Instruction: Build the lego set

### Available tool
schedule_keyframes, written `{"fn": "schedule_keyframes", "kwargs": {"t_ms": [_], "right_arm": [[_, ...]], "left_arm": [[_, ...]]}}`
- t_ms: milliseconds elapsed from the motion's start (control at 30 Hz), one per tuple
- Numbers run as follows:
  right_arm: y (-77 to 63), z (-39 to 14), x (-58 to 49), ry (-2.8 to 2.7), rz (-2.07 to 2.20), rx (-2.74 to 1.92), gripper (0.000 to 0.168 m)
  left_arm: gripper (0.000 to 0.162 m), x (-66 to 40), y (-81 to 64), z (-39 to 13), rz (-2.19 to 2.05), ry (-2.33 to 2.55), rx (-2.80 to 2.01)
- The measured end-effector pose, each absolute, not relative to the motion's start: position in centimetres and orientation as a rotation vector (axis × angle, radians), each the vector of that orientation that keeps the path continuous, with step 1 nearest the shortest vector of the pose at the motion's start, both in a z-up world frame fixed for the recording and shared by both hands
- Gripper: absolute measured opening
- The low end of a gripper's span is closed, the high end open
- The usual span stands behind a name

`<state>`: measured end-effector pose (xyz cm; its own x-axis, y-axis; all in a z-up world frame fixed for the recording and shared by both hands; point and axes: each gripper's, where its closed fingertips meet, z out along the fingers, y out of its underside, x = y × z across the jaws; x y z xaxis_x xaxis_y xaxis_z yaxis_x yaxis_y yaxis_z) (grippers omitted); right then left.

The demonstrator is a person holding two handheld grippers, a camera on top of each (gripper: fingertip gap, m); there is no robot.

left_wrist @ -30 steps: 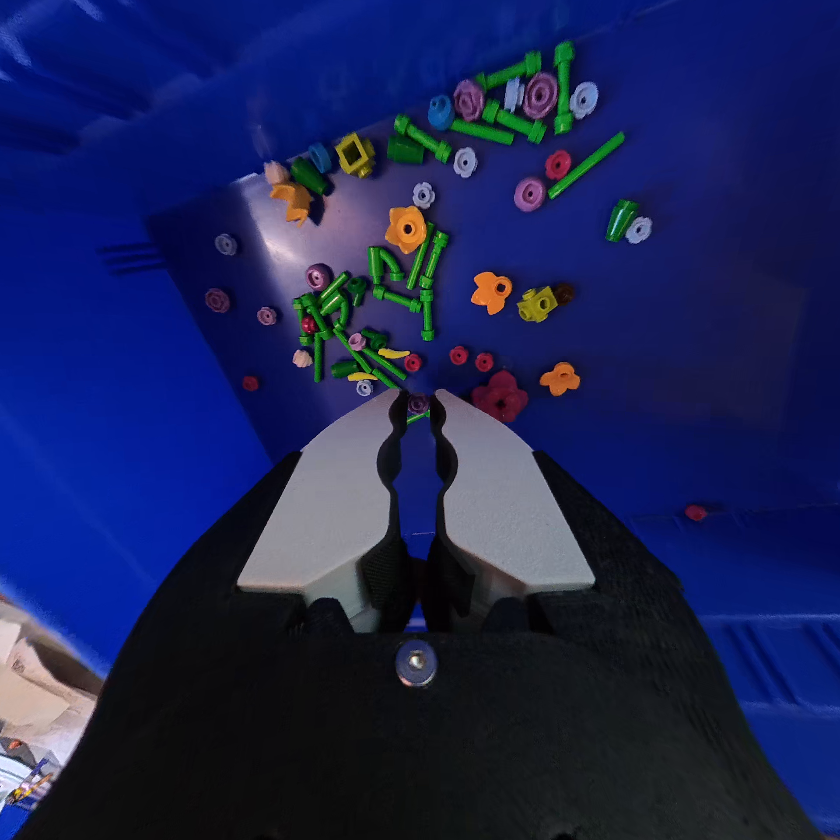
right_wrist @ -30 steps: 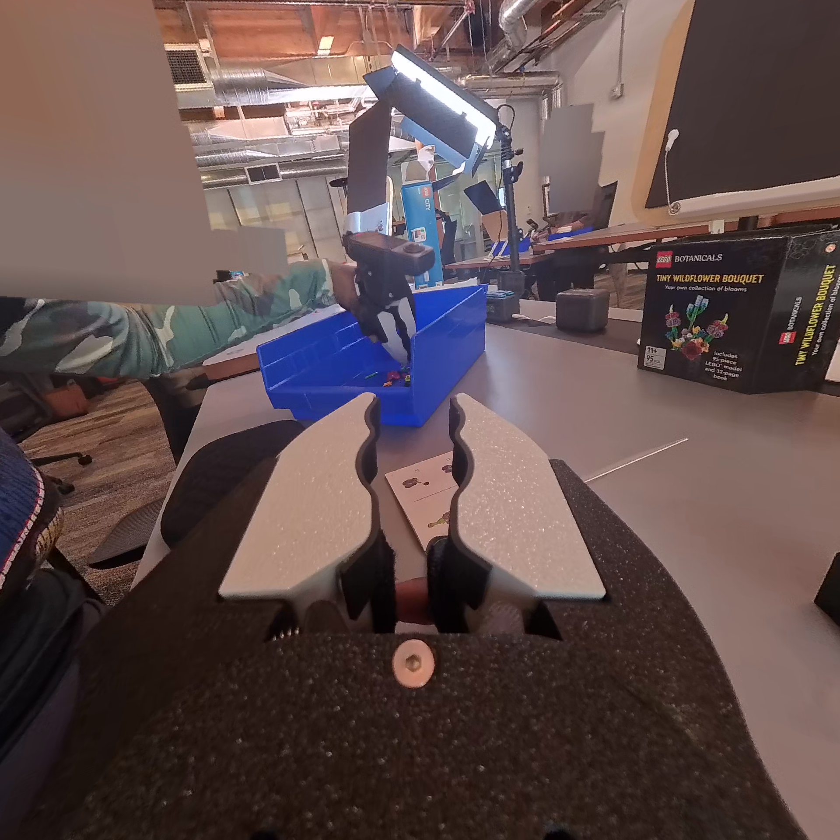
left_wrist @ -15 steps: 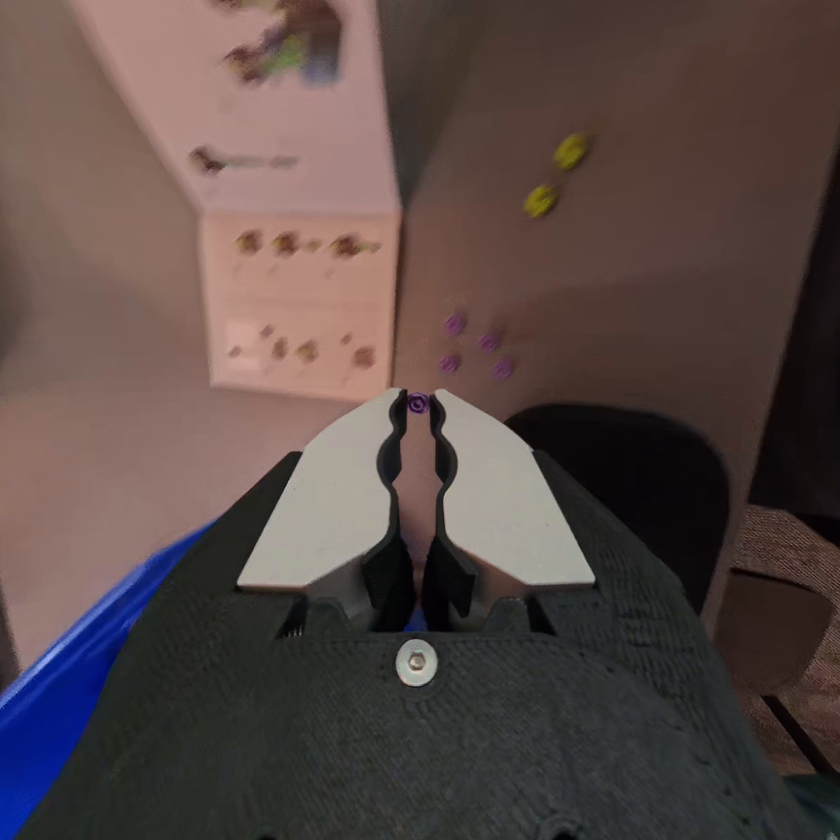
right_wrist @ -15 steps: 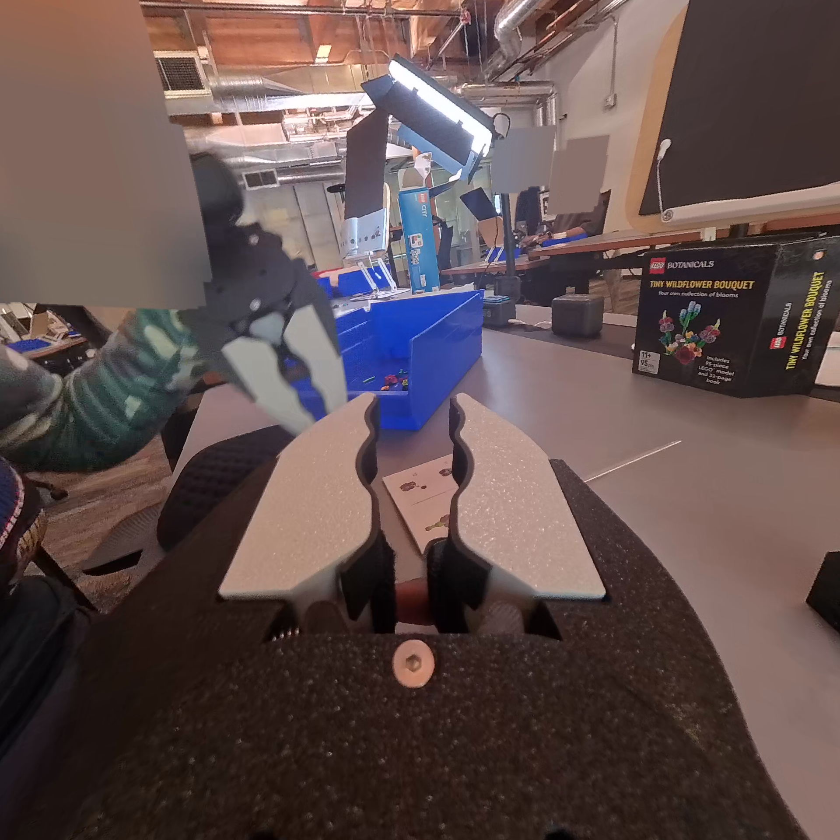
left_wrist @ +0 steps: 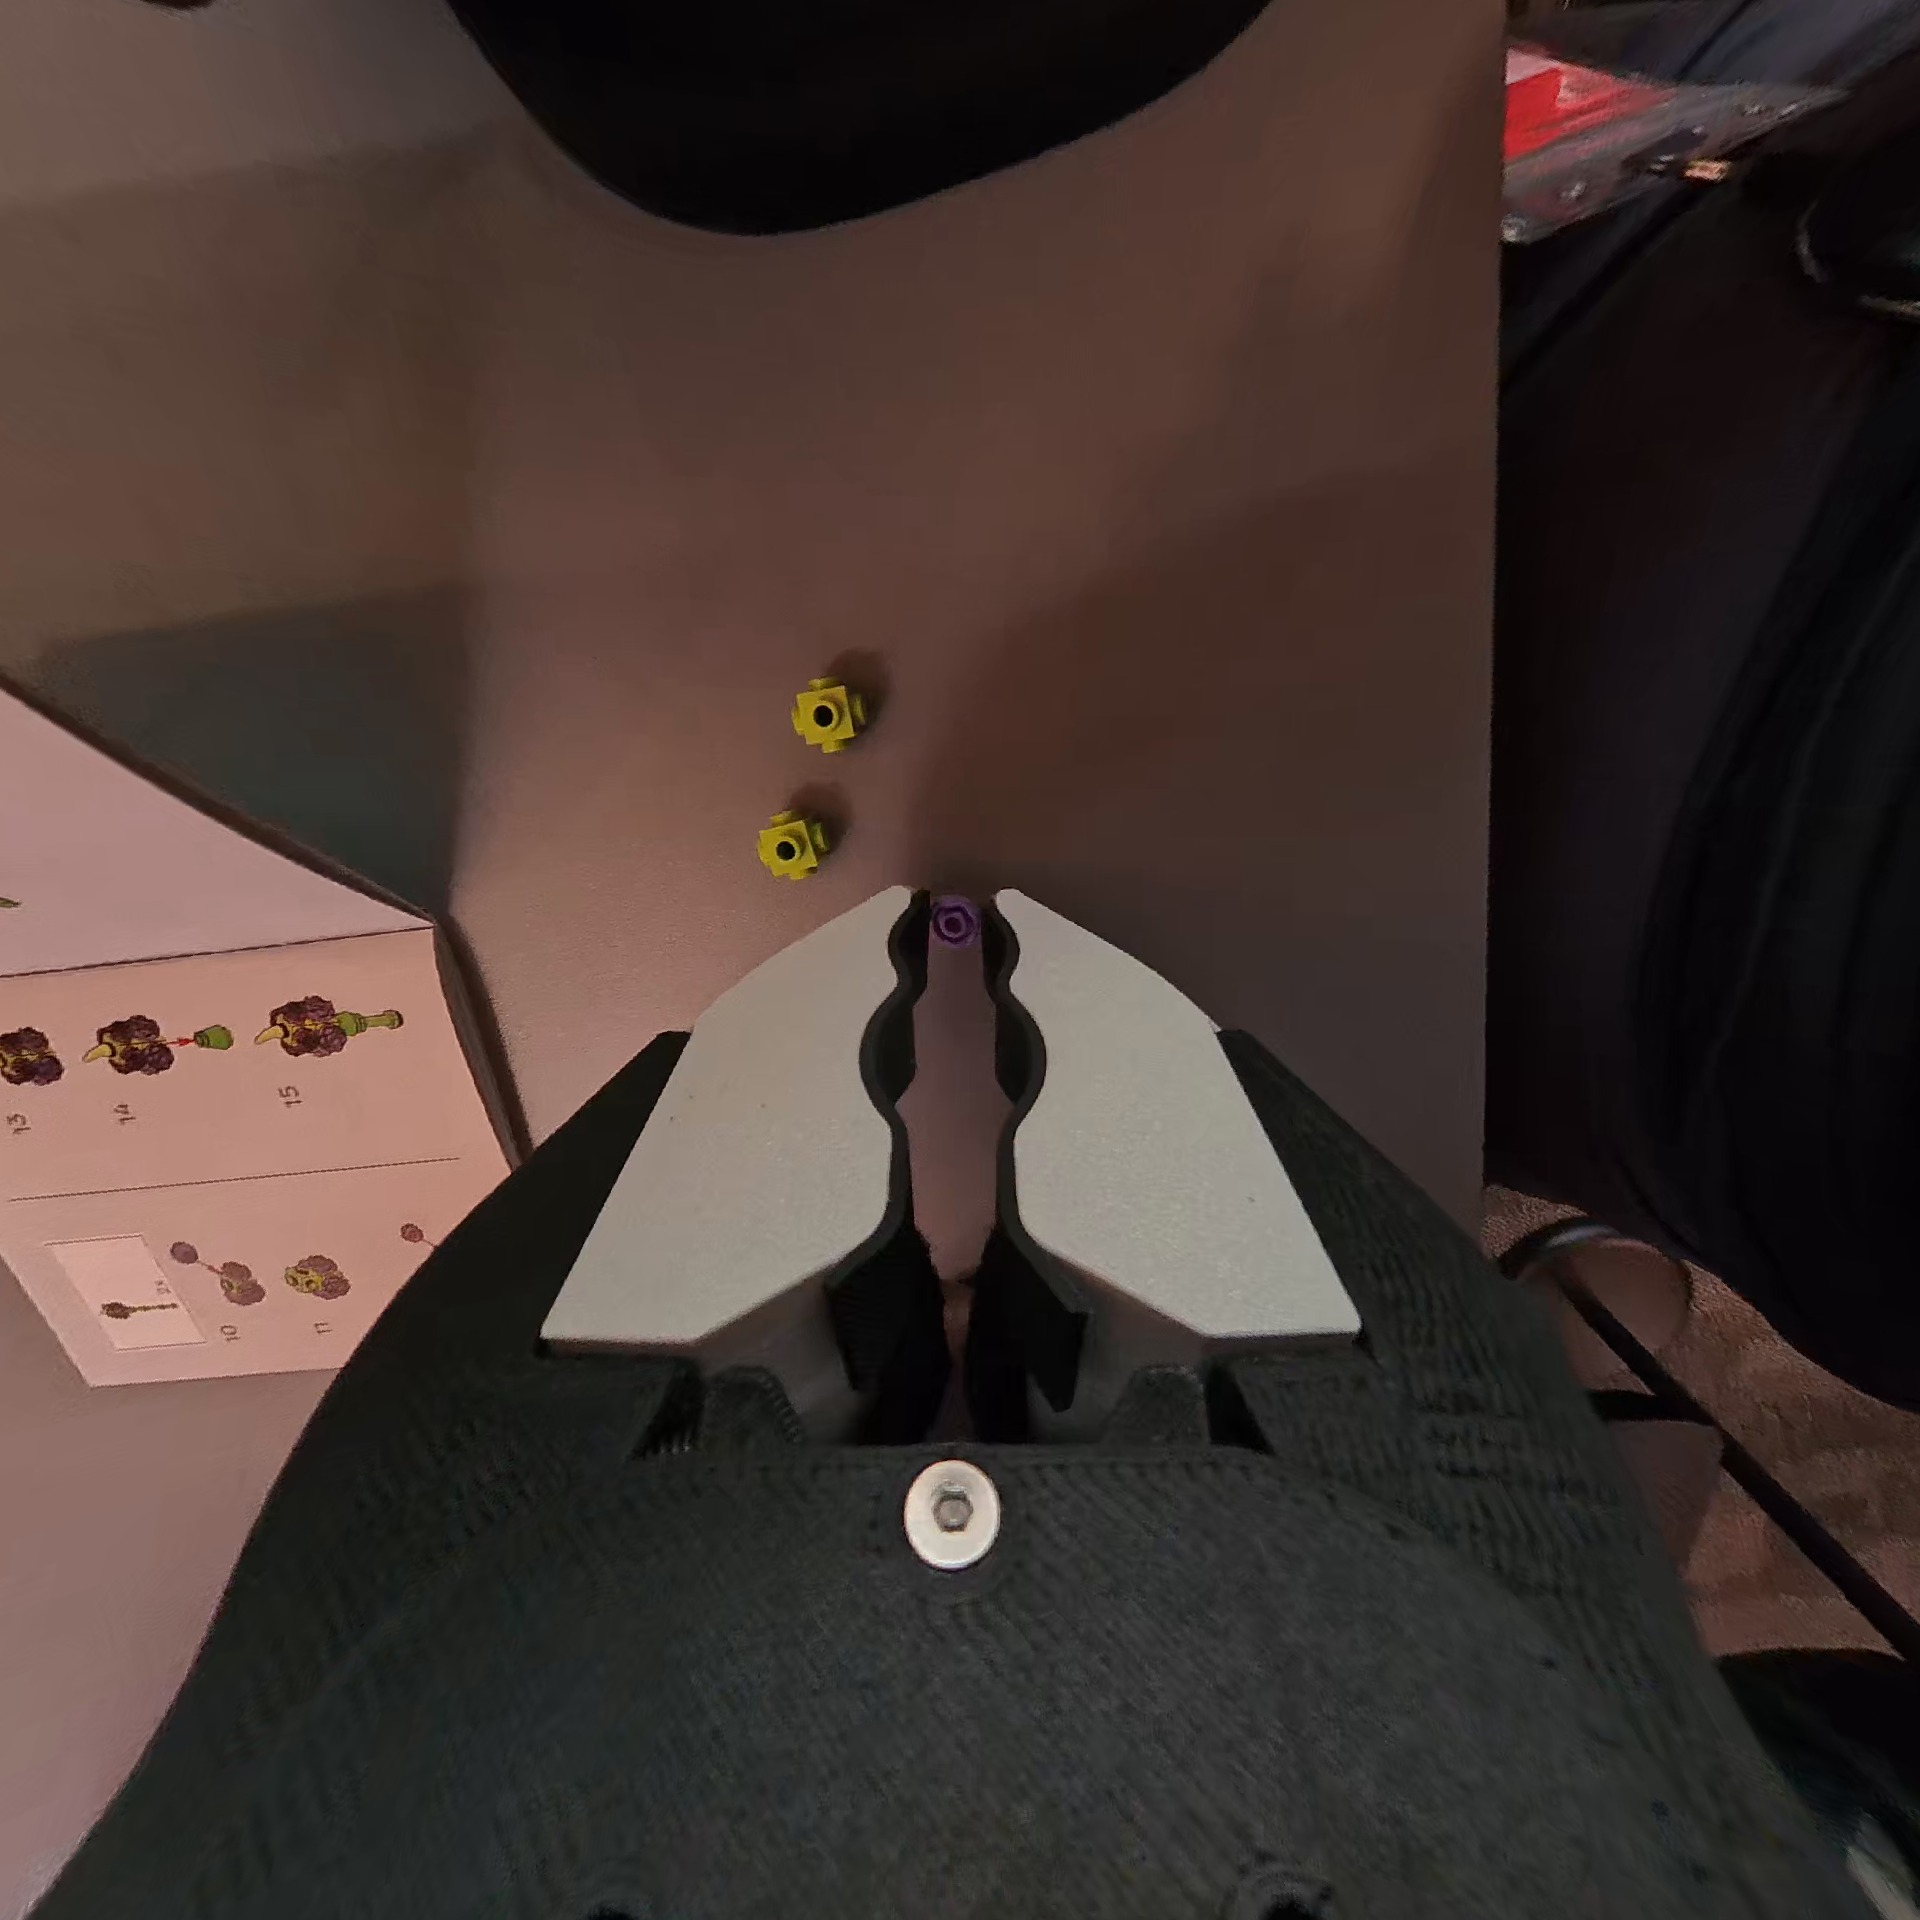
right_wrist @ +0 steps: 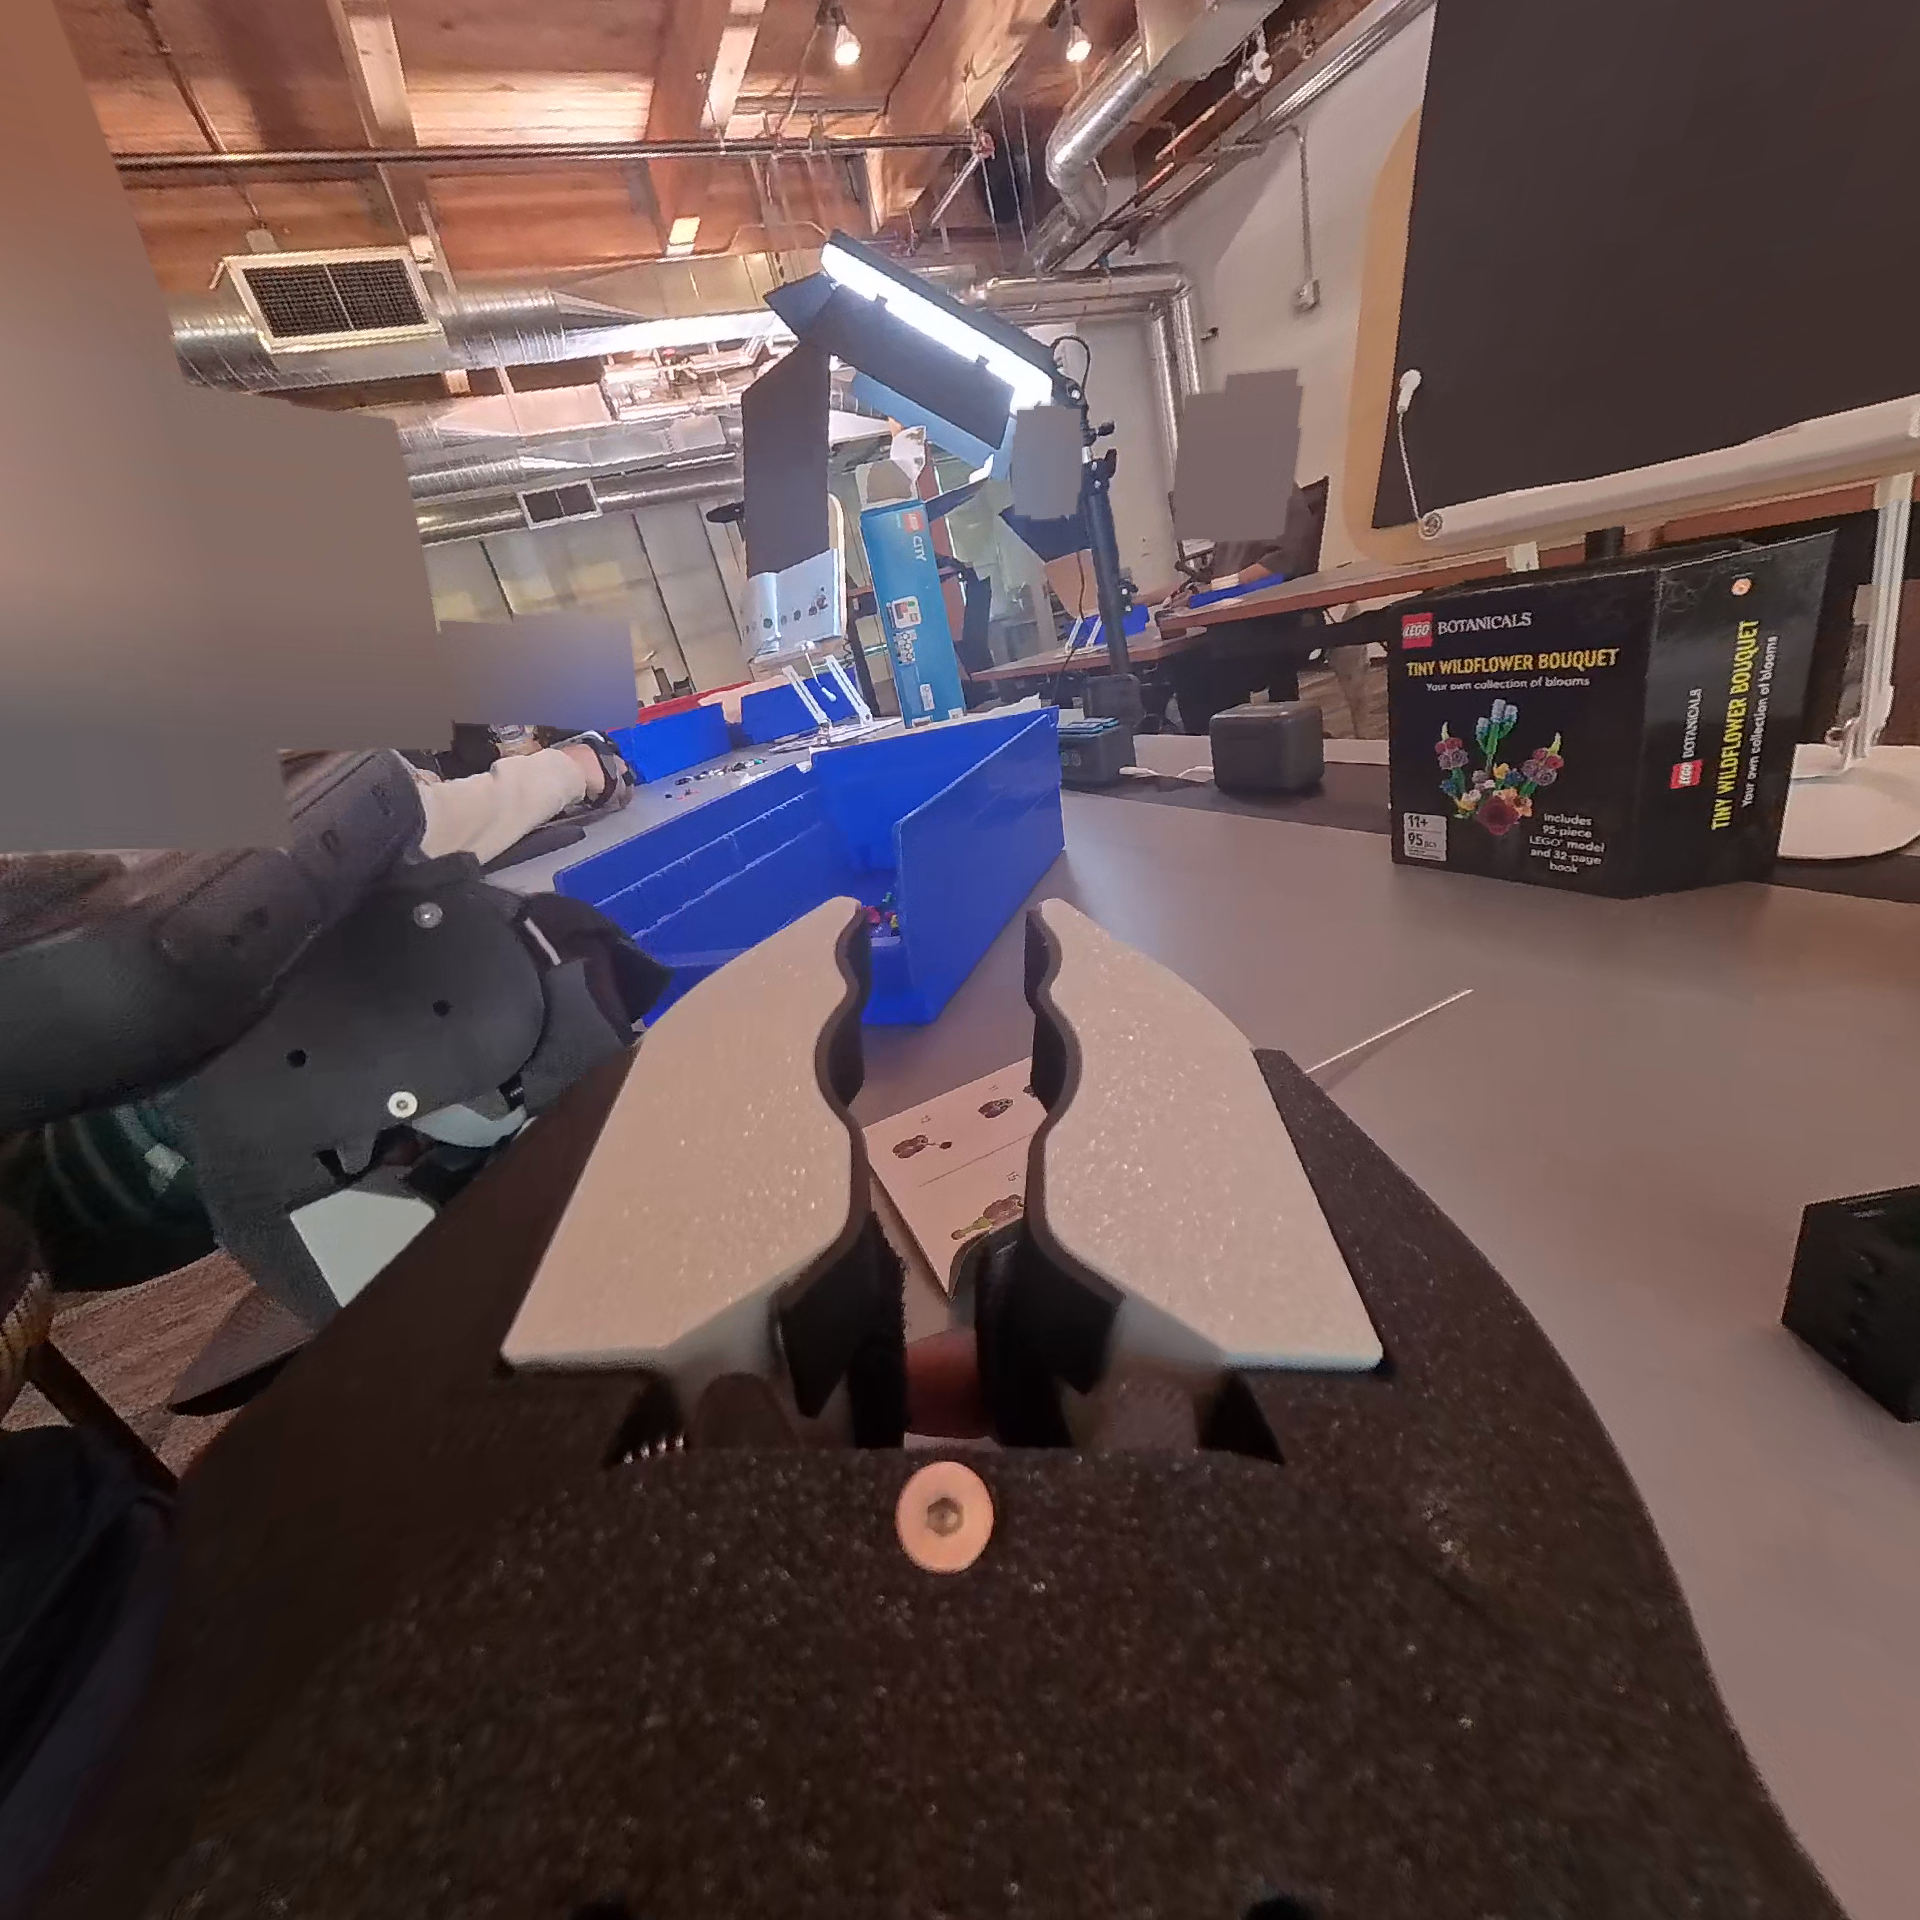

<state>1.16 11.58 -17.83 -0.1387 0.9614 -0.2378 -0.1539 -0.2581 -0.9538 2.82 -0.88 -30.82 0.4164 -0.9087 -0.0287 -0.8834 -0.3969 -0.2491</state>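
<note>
Purple stud [left_wrist: 952, 924]: pinched at very tips of left gripper [left_wrist: 954, 920], above table [left_wrist: 1143, 540].
Right gripper [right_wrist: 943, 940]: jaws apart, empty.
Risk: shallow tip grip, stud could pop out or twist.
Risk: bumping yellow bricks [left_wrist: 792, 849] just beside.

In the right wrist view, a black cardboard box with pictured flowers [right_wrist: 1590, 727] at 2 o'clock bears white and yellow lettering and a red logo. A tall light-blue carton [right_wrist: 914, 613] at 12 o'clock bears lettering too. In the left wrist view, a white paper instruction sheet [left_wrist: 208, 1091] at 9 o'clock shows small printed numbers.
</note>
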Motion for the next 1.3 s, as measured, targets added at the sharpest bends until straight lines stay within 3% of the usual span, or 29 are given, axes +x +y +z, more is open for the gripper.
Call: {"fn": "schedule_keyframes", "kwargs": {"t_ms": [233, 533, 933, 1300], "right_arm": [[11.9, -17.8, 1.2, -1.015, 1.563, -1.209, 0.028], [11.8, -17.8, 1.2, -1.018, 1.567, -1.211, 0.028], [11.9, -17.9, 1.1, -1.014, 1.601, -1.223, 0.03], [11.9, -18.0, 1.1, -1.017, 1.613, -1.228, 0.031]], "left_arm": [[0.023, 2.3, -1.0, -29.8, -0.222, 1.499, -2.441], [0.023, -10.1, 0.1, -19.8, -0.028, 0.619, -2.274], [0.024, -1.8, -1.9, -26.3, -0.301, 0.894, -2.287], [0.025, 2.2, -1.3, -28.9, -0.3, 1.005, -2.2]]}}
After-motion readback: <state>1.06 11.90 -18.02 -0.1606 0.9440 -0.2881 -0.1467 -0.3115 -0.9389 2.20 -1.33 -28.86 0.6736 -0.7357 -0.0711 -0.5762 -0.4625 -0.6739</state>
